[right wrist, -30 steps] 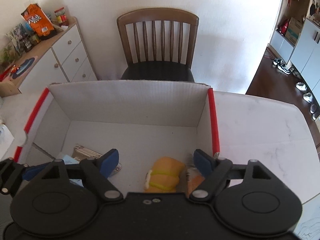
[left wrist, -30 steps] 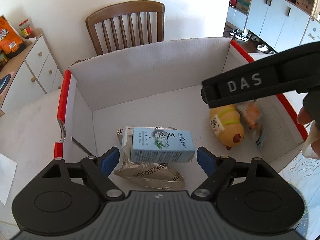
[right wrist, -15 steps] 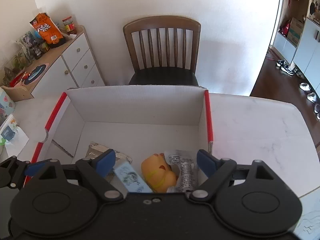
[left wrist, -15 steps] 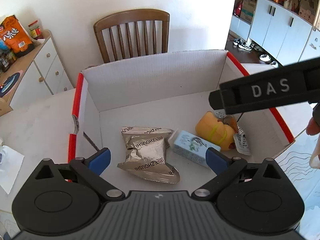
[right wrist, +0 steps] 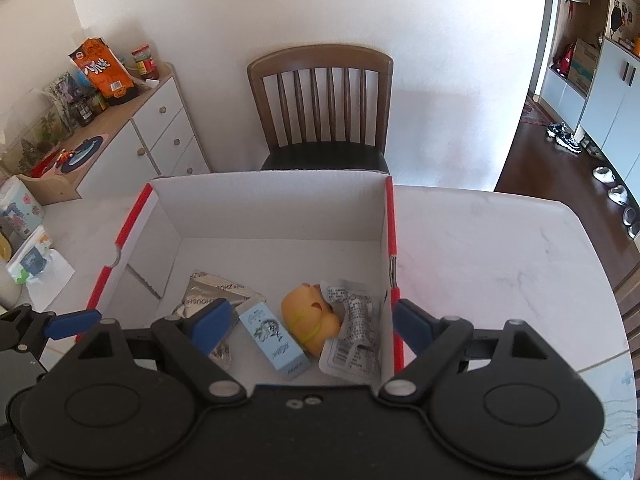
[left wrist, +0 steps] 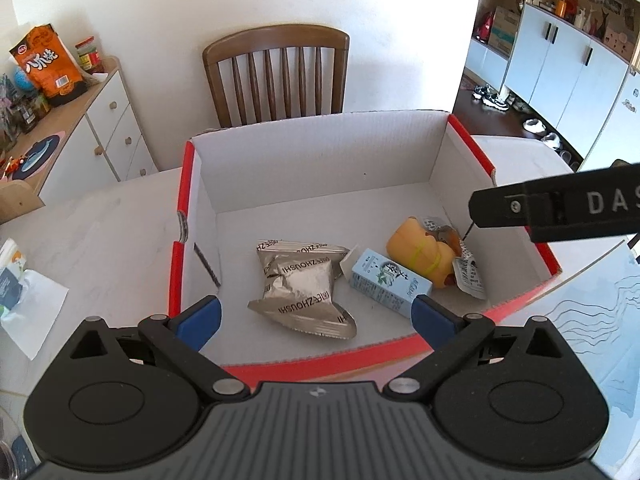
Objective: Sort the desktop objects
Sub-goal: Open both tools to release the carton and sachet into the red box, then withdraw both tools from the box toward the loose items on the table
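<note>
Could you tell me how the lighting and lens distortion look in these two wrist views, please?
Left wrist view: strong fisheye bending of the white cupboards; bright light on the white cardboard box with red edges; glare on the crinkled silver foil snack packets. Right wrist view: the brown wooden chair casts a soft wall shadow; both views sharp.

We see the left gripper point(left wrist: 316, 316) as a matte black housing with a ribbed grey centre plate bearing a small emblem, two round raised discs at its sides, silver pivot screws on angular black link arms with triangular cutouts, and blue pads point(left wrist: 200, 318) on the fingers. The right gripper point(right wrist: 306, 322) has the same black body, discs, silver screws and blue fingertips point(right wrist: 412, 326), with two small holes in its smooth centre. From the left wrist view its side is a black bar with white letters "DAS" and a screw head.
</note>
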`<control>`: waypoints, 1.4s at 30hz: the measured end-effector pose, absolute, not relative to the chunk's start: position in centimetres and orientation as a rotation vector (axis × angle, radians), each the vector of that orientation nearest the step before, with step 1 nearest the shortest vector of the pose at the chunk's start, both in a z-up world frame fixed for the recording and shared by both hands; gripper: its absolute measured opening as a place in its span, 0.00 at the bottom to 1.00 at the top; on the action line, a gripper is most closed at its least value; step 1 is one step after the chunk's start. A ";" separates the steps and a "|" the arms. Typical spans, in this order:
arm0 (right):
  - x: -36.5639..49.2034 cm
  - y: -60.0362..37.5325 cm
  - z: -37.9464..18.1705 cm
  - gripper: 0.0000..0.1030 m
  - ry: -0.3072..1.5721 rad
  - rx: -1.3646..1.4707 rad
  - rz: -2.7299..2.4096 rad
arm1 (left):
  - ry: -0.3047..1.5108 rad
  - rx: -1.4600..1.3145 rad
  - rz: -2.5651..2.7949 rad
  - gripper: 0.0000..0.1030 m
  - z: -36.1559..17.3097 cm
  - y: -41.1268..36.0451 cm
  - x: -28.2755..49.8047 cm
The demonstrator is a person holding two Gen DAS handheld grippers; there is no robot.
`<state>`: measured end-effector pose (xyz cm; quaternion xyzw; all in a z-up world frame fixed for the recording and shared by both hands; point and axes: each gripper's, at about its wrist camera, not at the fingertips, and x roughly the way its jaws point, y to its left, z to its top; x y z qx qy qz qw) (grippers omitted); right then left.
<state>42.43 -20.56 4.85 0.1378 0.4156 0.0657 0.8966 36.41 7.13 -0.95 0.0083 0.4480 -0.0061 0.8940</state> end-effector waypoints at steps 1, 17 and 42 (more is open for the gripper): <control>42.1 -20.6 5.0 0.86 0.857 0.287 0.140 | 0.925 0.017 -0.014 0.99 -0.7 7.1 36.1; 36.5 -21.2 7.5 0.89 0.802 0.296 0.189 | 0.862 0.030 -0.016 0.99 2.3 6.1 31.2; 28.2 -22.7 5.2 0.89 0.799 0.284 0.228 | 0.825 0.032 -0.038 0.99 2.7 4.8 24.1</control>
